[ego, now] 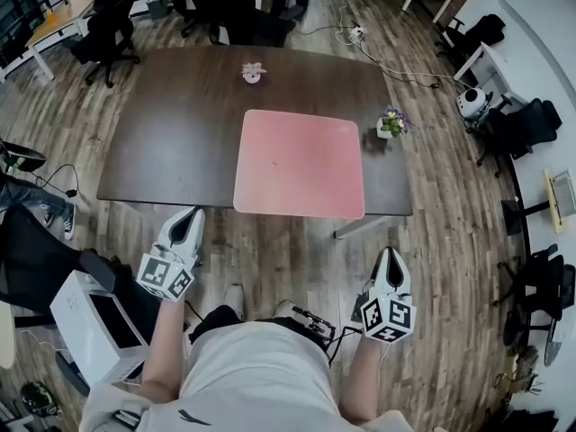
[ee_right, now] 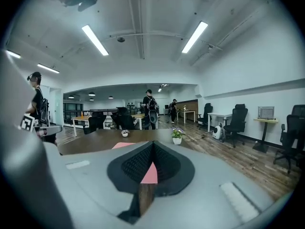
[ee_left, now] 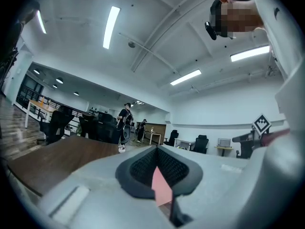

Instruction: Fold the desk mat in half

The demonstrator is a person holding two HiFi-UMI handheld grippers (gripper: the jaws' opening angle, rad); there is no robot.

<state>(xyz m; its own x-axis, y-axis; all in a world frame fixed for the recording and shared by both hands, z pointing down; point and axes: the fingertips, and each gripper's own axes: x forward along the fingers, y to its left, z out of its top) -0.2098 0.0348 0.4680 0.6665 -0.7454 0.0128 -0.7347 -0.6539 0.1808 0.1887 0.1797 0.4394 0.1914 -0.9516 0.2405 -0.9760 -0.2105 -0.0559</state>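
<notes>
The left tool point(ego: 186, 228) has its jaws closed together with nothing gripped. The right tool point(ego: 391, 264) is closed and empty as well. In each gripper view only a sliver of pink shows through the gap behind the meeting tips. Both tools are held low near the person's body, short of the tabletop point(ego: 171, 124), with a strip of wooden floor point(ego: 270, 255) between.

The pink desk mat point(ego: 300, 163) lies flat and unfolded ahead, between the lines of the two tools and apart from both. Its near edge lies at the tabletop's near edge.

A small potted plant point(ego: 391, 124) stands just beside the mat's far right corner. A little pink-and-white pot point(ego: 253, 73) sits well beyond the far edge. A white box point(ego: 94, 327) stands on the floor at the person's left, and office chairs point(ego: 108, 25) ring the room.
</notes>
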